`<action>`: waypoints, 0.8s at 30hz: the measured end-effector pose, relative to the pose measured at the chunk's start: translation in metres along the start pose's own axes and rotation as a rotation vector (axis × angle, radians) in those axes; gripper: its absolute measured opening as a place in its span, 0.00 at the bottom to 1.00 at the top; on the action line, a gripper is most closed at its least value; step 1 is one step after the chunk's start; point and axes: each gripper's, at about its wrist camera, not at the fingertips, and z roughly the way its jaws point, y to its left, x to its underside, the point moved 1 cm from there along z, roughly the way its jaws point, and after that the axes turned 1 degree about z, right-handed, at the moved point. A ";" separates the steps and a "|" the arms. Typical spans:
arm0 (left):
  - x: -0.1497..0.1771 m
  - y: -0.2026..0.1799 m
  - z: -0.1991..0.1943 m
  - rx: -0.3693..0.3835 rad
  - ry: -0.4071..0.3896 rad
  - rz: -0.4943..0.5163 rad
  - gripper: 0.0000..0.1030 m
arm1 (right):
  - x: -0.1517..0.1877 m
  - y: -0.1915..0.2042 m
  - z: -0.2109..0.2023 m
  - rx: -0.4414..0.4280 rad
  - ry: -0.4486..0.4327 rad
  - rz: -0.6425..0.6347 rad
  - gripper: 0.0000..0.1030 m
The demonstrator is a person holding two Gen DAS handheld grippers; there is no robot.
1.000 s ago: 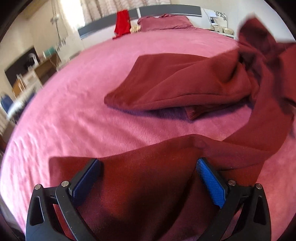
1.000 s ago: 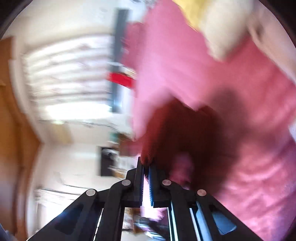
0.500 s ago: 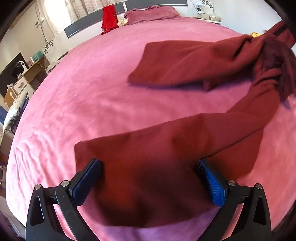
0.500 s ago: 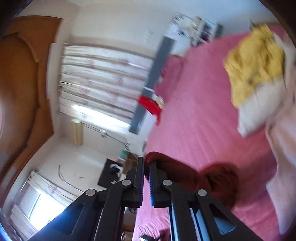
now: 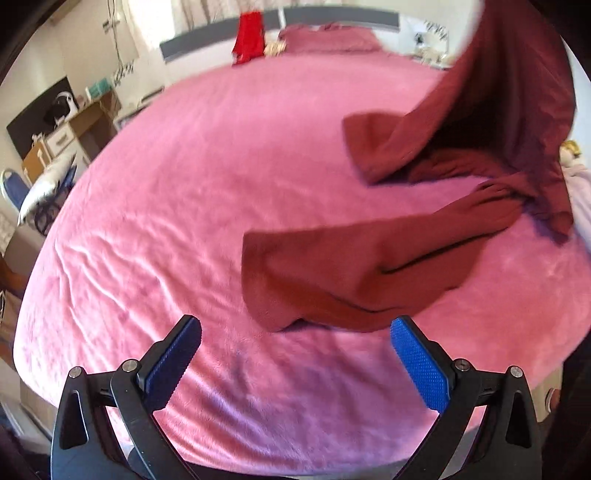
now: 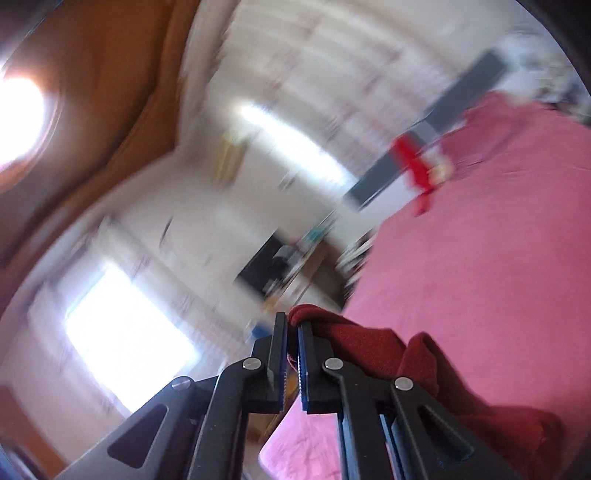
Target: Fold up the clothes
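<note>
On the pink bedspread lies most of a dark red garment, w/ one long flat part stretched across the middle-right of the left wrist view, its blunt end nearest the camera and slightly curled up off the cover. Further back a 2nd flat part rests on the spread, and from there the cloth rises steeply to the upper right, lifted clear of the bed and running out of frame. L gripper hovers over bare bedspread just short of the near cloth end, jaws spread wide, blue pads showing, nothing between them and no contact w/ the fabric. R gripper is clamped nearly closed on a bunched fold of the same dark red garment; cloth pokes out at the fingertips and drapes down the right side of the fingers. R view is heavily motion-blurred and tilted, so room detail is vague: bright windows, pale walls, brown ceiling area. At the far end of the bed: grey headboard, a pink pillow, and a bright red item hanging by the headboard.
</note>
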 end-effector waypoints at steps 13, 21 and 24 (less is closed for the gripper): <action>0.000 0.012 -0.006 0.033 -0.061 -0.160 1.00 | 0.149 0.026 0.351 0.131 0.682 -0.111 0.37; -0.016 0.046 0.012 -0.002 -0.073 -0.224 1.00 | 0.250 -0.096 0.167 0.243 0.674 -0.009 0.40; -0.038 0.055 0.025 -0.011 -0.105 -0.219 1.00 | 0.291 -0.152 0.063 0.435 0.605 0.120 0.45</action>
